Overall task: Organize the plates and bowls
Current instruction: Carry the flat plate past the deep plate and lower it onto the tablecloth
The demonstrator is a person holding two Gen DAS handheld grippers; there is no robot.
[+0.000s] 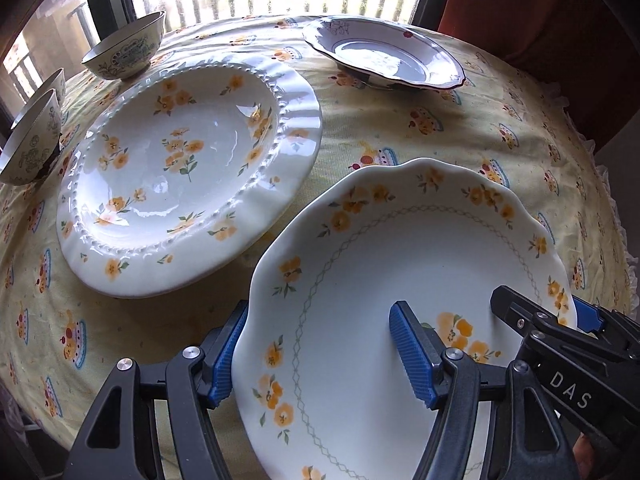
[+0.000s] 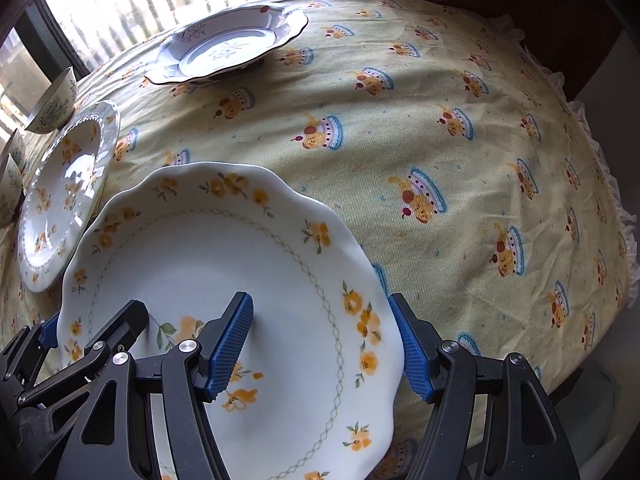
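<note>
clearly "das" on right gripper (image 1: 540, 320), floral plate (image 1: 360, 280)

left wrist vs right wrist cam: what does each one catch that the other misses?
Left wrist only: the whole beaded yellow-flower plate and the inside of the bowl by the window.

Right wrist only: the wide bare stretch of tablecloth and its frilled edge on the right.

Both: the scalloped plate straddled at opposite rims by the left gripper and right gripper, one finger over the plate, one outside; the blue-rimmed plate at the back.
</note>
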